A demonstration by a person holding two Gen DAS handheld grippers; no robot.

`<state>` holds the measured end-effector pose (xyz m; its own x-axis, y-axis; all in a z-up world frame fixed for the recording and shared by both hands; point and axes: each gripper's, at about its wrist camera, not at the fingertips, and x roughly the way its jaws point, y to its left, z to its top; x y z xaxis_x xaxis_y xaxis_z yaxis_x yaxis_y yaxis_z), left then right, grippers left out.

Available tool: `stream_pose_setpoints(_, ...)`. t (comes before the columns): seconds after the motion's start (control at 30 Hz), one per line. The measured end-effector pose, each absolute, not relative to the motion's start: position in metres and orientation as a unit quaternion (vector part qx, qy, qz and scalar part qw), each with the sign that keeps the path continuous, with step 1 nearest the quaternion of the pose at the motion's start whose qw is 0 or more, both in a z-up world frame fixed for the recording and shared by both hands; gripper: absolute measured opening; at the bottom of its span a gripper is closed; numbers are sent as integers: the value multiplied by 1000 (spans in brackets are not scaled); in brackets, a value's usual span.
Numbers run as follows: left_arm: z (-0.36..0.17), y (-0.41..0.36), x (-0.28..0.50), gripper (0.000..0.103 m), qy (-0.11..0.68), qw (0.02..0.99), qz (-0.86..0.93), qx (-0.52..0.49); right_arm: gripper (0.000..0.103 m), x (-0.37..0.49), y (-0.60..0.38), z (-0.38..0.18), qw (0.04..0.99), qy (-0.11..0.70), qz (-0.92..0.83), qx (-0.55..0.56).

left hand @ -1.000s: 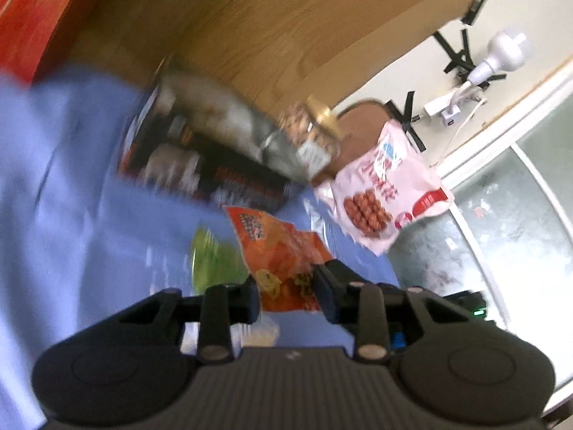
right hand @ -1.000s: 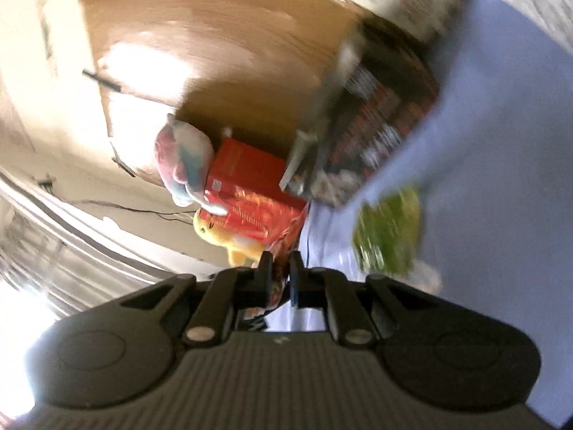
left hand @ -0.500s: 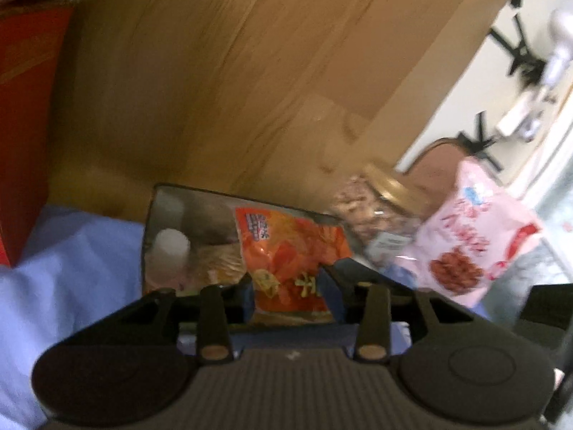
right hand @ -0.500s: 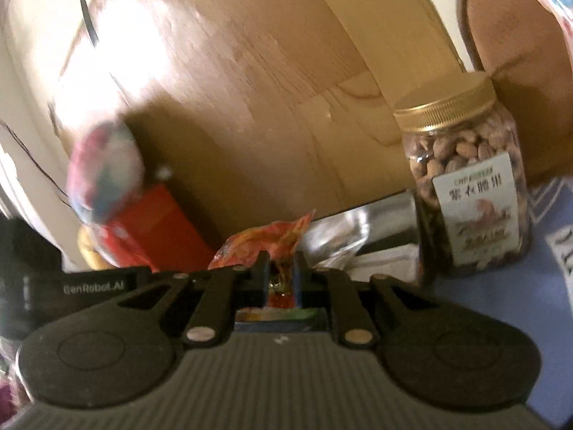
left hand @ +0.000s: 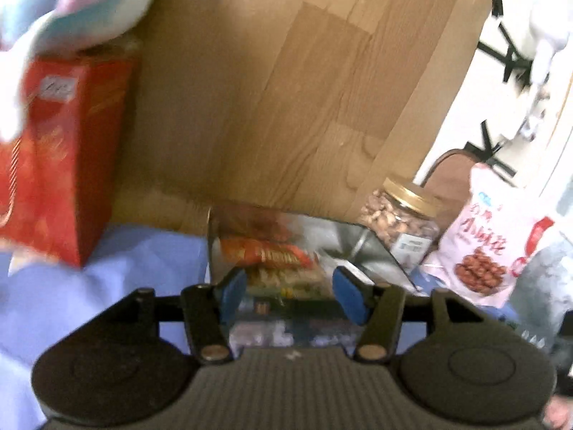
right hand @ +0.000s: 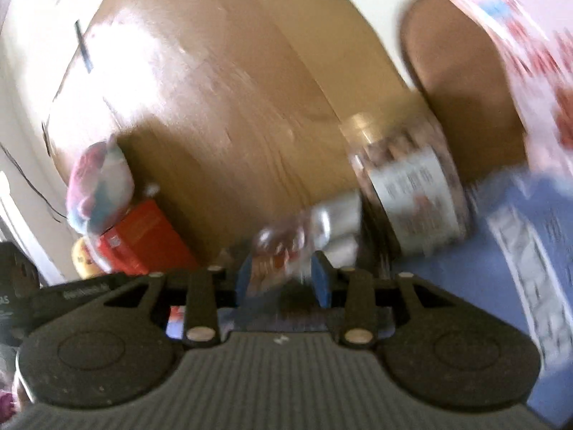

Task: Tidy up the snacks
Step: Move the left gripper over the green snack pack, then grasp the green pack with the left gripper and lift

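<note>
Orange snack packet (left hand: 266,252) now lies inside the silver-lined box (left hand: 340,236) that stands on the blue cloth (left hand: 143,261) against the wooden panel (left hand: 286,89); in the left wrist view it rests on other packets, beyond and between the blue pads, touched by neither. A second ago both grippers were pinching this packet, held above the cloth; half a second ago it hung over the box mouth, with both sets of jaws on it. Left gripper (left hand: 290,292): jaws have just been opening and stand moderately apart, nothing gripped. Right gripper (right hand: 283,279): jaws have likewise just been opening; the view is heavily blurred, a reddish packet shows between the pads (right hand: 320,279), but contact with them cannot be confirmed and it appears released. Judgement: the deposit of this packet is complete or all but complete, and both tools are free for the next item. Remaining outside the box are the nut jar (left hand: 401,222) just beside its right wall and the pink snack bag (left hand: 490,247) further right, upright; the red carton (left hand: 61,165) stands well to the left with a soft toy (left hand: 71,7) on top. Whether the jar and bag belong in the box cannot be told.
</note>
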<state>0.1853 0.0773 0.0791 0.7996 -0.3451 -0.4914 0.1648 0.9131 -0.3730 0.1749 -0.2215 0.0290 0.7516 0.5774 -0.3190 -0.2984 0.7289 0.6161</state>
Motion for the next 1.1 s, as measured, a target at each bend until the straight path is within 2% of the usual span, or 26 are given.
stream_pose_setpoints(0.2, 33, 68, 177, 55, 366, 898, -156, -189, 40, 155, -231, -12, 857, 338, 226, 315)
stream_pose_setpoints(0.3, 9, 63, 183, 55, 407, 870, -169, -222, 38, 152, -223, -18, 845, 356, 239, 319)
stream_pose_setpoints(0.37, 2, 59, 181, 57, 400, 870, -173, -231, 34, 153, -216, -25, 834, 370, 248, 326)
stream_pose_setpoints(0.47, 2, 53, 173, 49, 408, 860, -191, -240, 25, 149, -209, -28, 821, 384, 261, 332)
stream_pose_setpoints(0.53, 0, 50, 164, 39, 413, 857, -195, -236, 25, 141, -208, -25, 822, 383, 267, 326)
stream_pose_setpoints(0.57, -2, 50, 159, 31, 416, 855, -198, -238, 24, 138, -205, -24, 823, 382, 269, 322)
stream_pose_setpoints(0.6, -5, 51, 152, 28, 415, 854, -199, -242, 25, 135, -204, -24, 821, 383, 273, 324)
stream_pose_setpoints(0.87, -12, 80, 101, 23, 407, 843, -198, -291, 23, 99, -192, -24, 817, 378, 317, 298)
stream_pose_setpoints(1.1, -12, 84, 56, 22, 390, 857, -189, -280, 30, 66, -179, -16, 841, 357, 334, 233)
